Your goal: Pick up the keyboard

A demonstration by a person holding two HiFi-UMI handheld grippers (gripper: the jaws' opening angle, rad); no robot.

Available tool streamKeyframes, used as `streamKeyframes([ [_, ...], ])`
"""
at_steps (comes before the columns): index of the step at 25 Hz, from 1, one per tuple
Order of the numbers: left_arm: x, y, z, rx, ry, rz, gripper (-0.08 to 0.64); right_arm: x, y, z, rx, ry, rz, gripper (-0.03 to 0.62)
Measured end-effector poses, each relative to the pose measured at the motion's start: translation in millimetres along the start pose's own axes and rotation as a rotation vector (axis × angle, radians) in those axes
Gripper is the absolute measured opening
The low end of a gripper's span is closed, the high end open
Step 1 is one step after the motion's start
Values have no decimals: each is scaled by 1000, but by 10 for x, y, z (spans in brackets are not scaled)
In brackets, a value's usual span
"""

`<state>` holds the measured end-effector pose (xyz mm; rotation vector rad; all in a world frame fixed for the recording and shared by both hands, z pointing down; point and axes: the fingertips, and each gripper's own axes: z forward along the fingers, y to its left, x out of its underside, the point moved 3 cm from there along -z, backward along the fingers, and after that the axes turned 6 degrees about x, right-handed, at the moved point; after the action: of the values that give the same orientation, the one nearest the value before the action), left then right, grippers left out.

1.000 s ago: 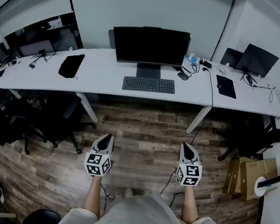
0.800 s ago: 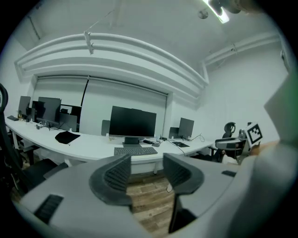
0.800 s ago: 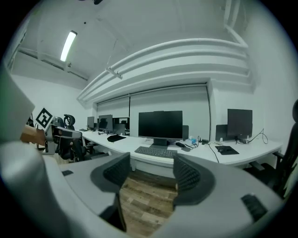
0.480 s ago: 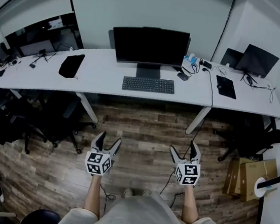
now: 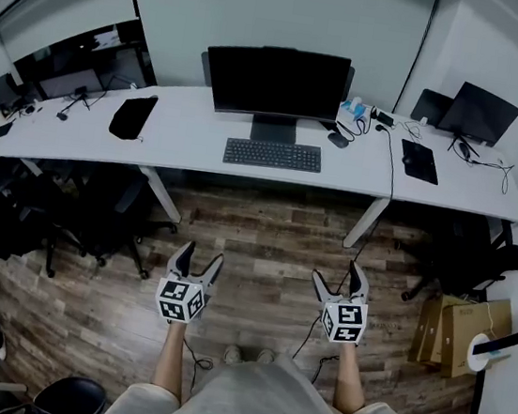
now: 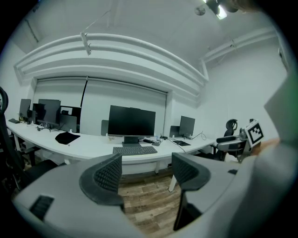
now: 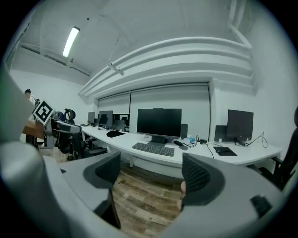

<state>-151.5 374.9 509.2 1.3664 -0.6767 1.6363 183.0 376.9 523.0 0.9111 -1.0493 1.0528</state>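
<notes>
Holding both tools out over the wood-plank floor (image 5: pixel 265 235), we are standing well apart from the long white desk (image 5: pixel 183 139). We are noting the left gripper (image 5: pixel 200 258) released, its jaws spread wide with only floor showing between them. We are finding the right gripper (image 5: pixel 337 273) in the same condition: jaws apart and nothing gripped. Each tool is pointing toward the desk, and the two are sitting side by side at about the same nearness to us.

We are locating the keyboard (image 5: pixel 273 155) on the far side of the floor, lying flat on the desk near its front edge. It is lying directly in front of the stand of the large dark monitor (image 5: pixel 276 80) and running parallel to the desk edge. Neither gripper is touching it.

We are also recording a black pouch (image 5: pixel 131 118) lying on the desk to the left of the keyboard. A dark mouse pad (image 5: pixel 419 161) is lying to the right, with a second monitor (image 5: pixel 480 112) behind it. Black office chairs (image 5: pixel 97 218) are standing under the left part of the desk, and cardboard boxes (image 5: pixel 456 327) are leaning at the near right.
</notes>
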Motion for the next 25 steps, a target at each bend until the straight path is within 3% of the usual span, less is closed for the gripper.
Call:
streamKeyframes([
  [13, -27, -124, 247, -68, -22, 3, 311, 52, -276, 263, -49, -7, -16, 408],
  [25, 34, 144, 670, -71, -1, -15, 311, 46, -357, 754, -48, 6, -18, 408],
])
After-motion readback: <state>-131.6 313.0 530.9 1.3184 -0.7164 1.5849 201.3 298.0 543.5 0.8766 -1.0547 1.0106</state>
